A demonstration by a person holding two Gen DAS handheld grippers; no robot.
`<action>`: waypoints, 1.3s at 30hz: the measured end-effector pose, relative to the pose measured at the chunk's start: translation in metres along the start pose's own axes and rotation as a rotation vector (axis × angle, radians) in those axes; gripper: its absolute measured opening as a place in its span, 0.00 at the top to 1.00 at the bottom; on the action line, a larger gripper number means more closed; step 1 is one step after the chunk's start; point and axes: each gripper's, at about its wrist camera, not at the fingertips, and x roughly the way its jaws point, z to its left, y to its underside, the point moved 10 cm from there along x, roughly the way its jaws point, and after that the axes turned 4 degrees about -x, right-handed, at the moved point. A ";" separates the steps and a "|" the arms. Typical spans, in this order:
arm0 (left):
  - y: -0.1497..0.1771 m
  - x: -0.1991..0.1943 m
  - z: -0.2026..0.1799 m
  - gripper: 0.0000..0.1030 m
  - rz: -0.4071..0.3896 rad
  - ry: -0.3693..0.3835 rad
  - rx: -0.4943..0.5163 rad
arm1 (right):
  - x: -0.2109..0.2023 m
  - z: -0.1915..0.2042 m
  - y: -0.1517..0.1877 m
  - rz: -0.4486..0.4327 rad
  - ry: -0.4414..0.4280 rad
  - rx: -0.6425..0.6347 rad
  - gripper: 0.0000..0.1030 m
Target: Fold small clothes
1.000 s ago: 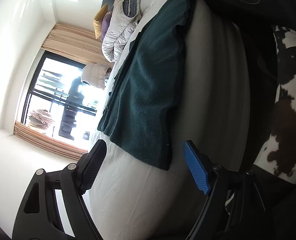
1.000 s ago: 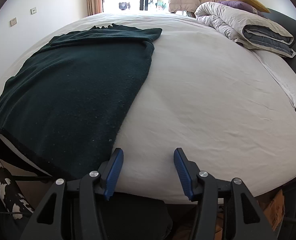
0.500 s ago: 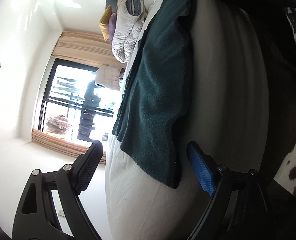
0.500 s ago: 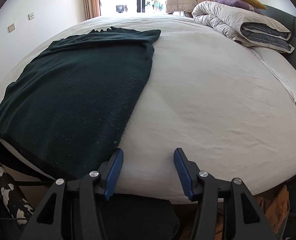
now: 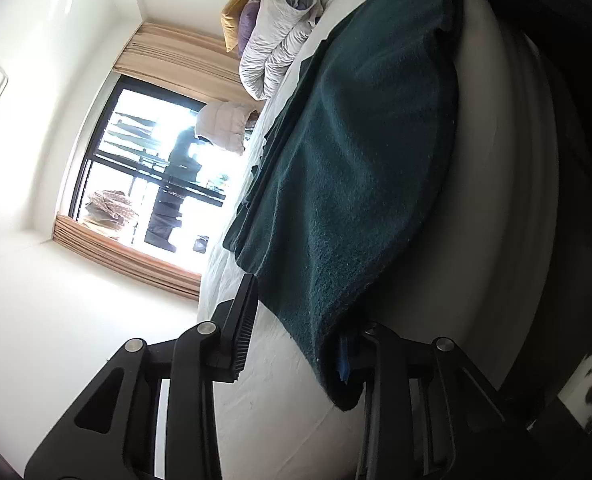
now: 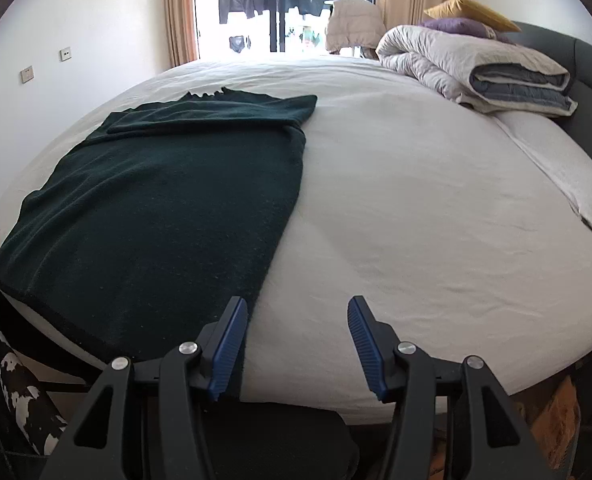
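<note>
The bed (image 6: 416, 200) filled both views, its white sheet bare except for the dark green garment (image 6: 167, 208), which lay spread flat on the near left part with its far end already doubled over and its near hem hanging off the mattress edge; a rolled duvet (image 6: 476, 68) sat well apart at the head. The left gripper (image 5: 296, 340) had just been closing its jaws, wide a second before, and now had the garment's near corner between them; by my reading the next fold was about to start. The right gripper (image 6: 296, 340) hovered released and empty just beside the garment's right edge. Only the left wrist view showed that grasp; only the right showed the whole garment.
</note>
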 end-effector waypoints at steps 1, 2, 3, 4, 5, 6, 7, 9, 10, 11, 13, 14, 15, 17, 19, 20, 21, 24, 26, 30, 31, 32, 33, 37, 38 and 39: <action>-0.003 0.005 0.006 0.77 -0.004 0.011 -0.007 | -0.004 0.007 -0.002 -0.011 -0.007 -0.026 0.46; -0.006 0.005 0.008 0.82 -0.006 0.025 -0.018 | -0.009 0.017 -0.003 -0.020 -0.017 -0.067 0.46; -0.007 0.005 0.008 0.83 -0.005 0.040 -0.032 | -0.014 0.028 -0.003 -0.023 -0.022 -0.120 0.46; -0.009 0.005 0.011 0.83 -0.005 0.051 -0.041 | -0.017 0.039 0.000 -0.021 -0.027 -0.173 0.46; -0.011 0.005 0.012 0.83 -0.002 0.060 -0.051 | -0.020 0.050 0.003 -0.014 -0.030 -0.228 0.46; -0.012 0.006 0.013 0.83 0.003 0.072 -0.066 | -0.022 0.062 0.009 -0.004 -0.033 -0.286 0.46; -0.013 0.005 0.015 0.83 0.008 0.085 -0.085 | -0.024 0.072 0.014 0.004 -0.033 -0.343 0.46; -0.015 0.004 0.020 0.83 0.013 0.104 -0.127 | -0.027 0.091 0.025 0.008 -0.001 -0.471 0.45; -0.016 0.003 0.020 0.84 0.015 0.111 -0.143 | -0.028 0.098 0.028 0.007 0.022 -0.526 0.43; -0.018 0.003 0.024 0.87 0.017 0.120 -0.163 | -0.027 0.103 0.031 0.002 0.041 -0.573 0.43; -0.020 0.001 0.031 0.87 0.021 0.134 -0.208 | -0.021 0.111 0.034 0.000 0.067 -0.622 0.42; -0.021 0.002 0.035 0.87 0.024 0.142 -0.229 | -0.017 0.115 0.034 0.006 0.068 -0.632 0.42; -0.023 0.003 0.039 0.87 0.025 0.146 -0.247 | -0.013 0.120 0.035 0.009 0.069 -0.650 0.42; -0.027 0.004 0.048 0.92 0.026 0.152 -0.275 | -0.004 0.129 0.039 0.020 0.086 -0.697 0.42; -0.030 0.006 0.054 0.93 0.027 0.152 -0.299 | 0.006 0.134 0.042 0.032 0.122 -0.755 0.42; -0.031 0.005 0.059 0.93 0.027 0.154 -0.314 | 0.011 0.136 0.043 0.039 0.133 -0.777 0.42; -0.032 0.006 0.063 0.93 0.028 0.157 -0.331 | 0.015 0.138 0.044 0.041 0.138 -0.791 0.42; -0.037 0.008 0.078 0.95 0.027 0.161 -0.380 | 0.021 0.140 0.040 0.030 0.161 -0.801 0.43; -0.038 0.005 0.085 0.95 0.022 0.160 -0.402 | 0.025 0.140 0.038 0.027 0.173 -0.806 0.43; -0.044 0.005 0.102 0.95 0.012 0.165 -0.455 | 0.028 0.136 0.038 0.035 0.222 -0.821 0.44; -0.046 0.005 0.106 0.95 0.010 0.166 -0.466 | 0.028 0.136 0.040 0.035 0.232 -0.820 0.47; -0.047 0.005 0.109 0.95 0.006 0.165 -0.475 | 0.024 0.137 0.044 0.038 0.244 -0.813 0.50; -0.048 0.004 0.111 0.95 0.004 0.164 -0.480 | 0.025 0.134 0.043 0.046 0.253 -0.803 0.55; -0.050 0.007 0.111 0.95 -0.003 0.162 -0.483 | 0.023 0.122 0.043 0.070 0.288 -0.788 0.83; -0.049 0.007 0.111 0.95 -0.001 0.162 -0.482 | 0.023 0.120 0.042 0.072 0.298 -0.783 0.86; -0.049 0.006 0.112 0.95 0.000 0.162 -0.481 | 0.022 0.117 0.041 0.070 0.309 -0.776 0.89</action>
